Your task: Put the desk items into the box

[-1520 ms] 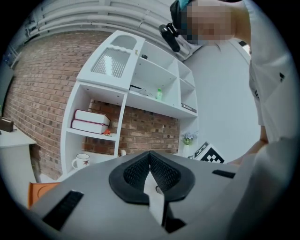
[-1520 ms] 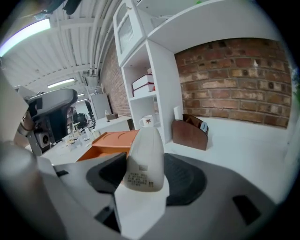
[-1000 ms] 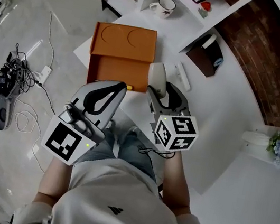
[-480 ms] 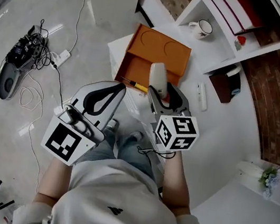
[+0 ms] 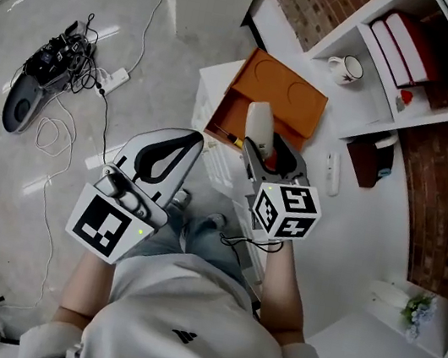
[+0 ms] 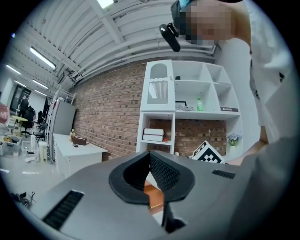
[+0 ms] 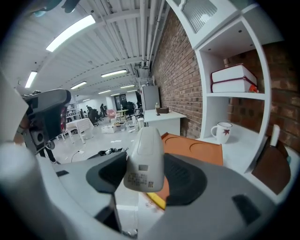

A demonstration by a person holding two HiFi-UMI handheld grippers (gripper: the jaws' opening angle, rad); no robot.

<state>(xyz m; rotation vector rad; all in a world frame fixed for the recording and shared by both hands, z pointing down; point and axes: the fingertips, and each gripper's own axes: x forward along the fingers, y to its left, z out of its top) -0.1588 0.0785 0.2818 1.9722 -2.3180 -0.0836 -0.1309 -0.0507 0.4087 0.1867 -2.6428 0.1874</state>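
An orange box [image 5: 236, 121] stands open at the desk corner, its lid [image 5: 283, 97] tipped back, with a yellow pen [image 5: 233, 139] inside. My right gripper [image 5: 261, 148] is shut on a pale grey oblong device [image 5: 259, 123], held just in front of the box. In the right gripper view the device [image 7: 144, 157] stands upright between the pads, its label facing me, and the box [image 7: 190, 150] lies behind it. My left gripper [image 5: 181, 139] hangs left of the box over the floor, shut with nothing in it; the box [image 6: 154, 197] shows through its gap.
A white stick-shaped item [image 5: 332, 174] and a dark brown holder [image 5: 373, 162] lie on the desk right of the box. A mug [image 5: 347, 68], books [image 5: 402, 47] and a small red thing [image 5: 406, 97] sit in the shelf. Cables and gear [image 5: 50, 70] lie on the floor.
The head view has swung, so the box and shelf now sit further up and right. Both grippers keep their places in the picture; the right one still holds the device.
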